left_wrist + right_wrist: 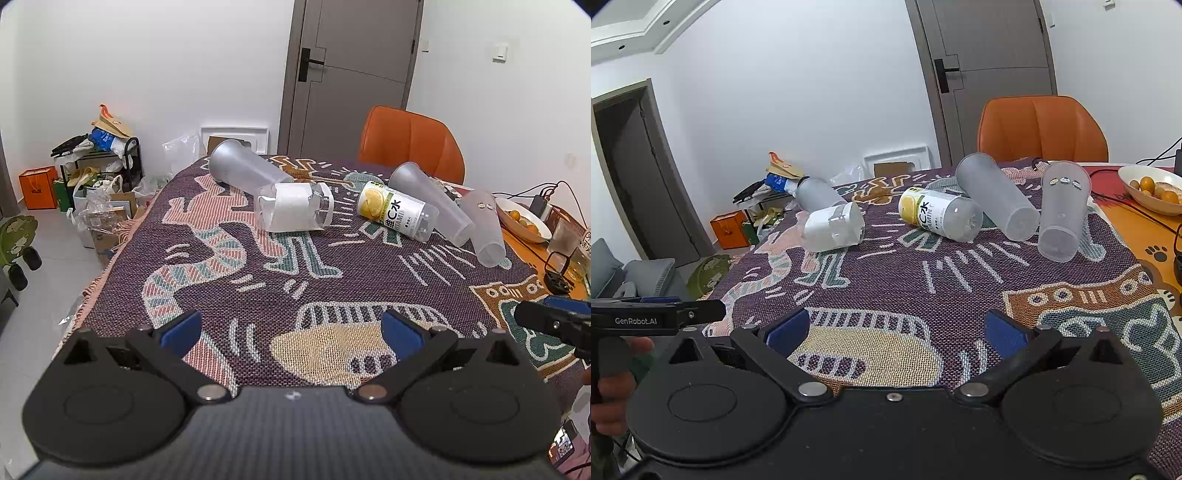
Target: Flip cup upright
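Left wrist view is showing the left gripper [291, 330] hovering with jaws spread wide, holding nothing, above the patterned blanket [229, 258]. At 12 o'clock, 3 frosted cups are lying on their sides: the left cup [240, 167] is partly hiding behind a white-labelled bottle [295, 212], the middle cup [430, 201] behind a lemon bottle [397, 212], and the right cup [484, 230] is lying beside it. Right gripper [897, 334] is likewise gaping, empty (its tip is poking in at 3 o'clock). Fruit bowl [524, 221] is being cut off at the edge.
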`<act>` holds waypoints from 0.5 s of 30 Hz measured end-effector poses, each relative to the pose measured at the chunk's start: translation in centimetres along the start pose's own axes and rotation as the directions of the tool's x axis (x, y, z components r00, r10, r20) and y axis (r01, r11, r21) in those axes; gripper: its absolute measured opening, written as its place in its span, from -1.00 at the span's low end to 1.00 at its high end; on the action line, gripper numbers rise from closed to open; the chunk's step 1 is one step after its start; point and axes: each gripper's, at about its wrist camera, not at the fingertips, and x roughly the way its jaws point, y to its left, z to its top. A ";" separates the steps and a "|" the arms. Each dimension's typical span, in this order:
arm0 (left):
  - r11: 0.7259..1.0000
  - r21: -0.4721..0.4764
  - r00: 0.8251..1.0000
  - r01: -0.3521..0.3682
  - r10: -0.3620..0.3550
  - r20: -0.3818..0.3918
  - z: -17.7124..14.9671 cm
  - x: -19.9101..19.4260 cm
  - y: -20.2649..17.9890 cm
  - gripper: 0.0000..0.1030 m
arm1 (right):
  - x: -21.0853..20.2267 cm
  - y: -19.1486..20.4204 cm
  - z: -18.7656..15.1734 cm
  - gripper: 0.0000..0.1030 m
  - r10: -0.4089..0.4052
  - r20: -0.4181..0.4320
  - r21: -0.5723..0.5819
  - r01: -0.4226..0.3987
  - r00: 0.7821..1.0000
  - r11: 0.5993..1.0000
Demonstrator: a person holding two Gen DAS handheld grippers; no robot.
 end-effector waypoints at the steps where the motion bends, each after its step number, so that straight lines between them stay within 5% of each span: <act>1: 1.000 0.000 1.000 -0.001 0.001 0.000 0.0 0.1 -0.1 0.99 | 0.0 0.0 0.0 1.00 0.001 0.000 -0.001 -0.001 1.000 1.000; 15: 1.000 0.003 1.000 -0.005 0.005 0.000 0.2 0.2 -0.4 0.99 | 0.5 -0.1 0.2 1.00 0.004 -0.004 0.001 -0.004 1.000 1.000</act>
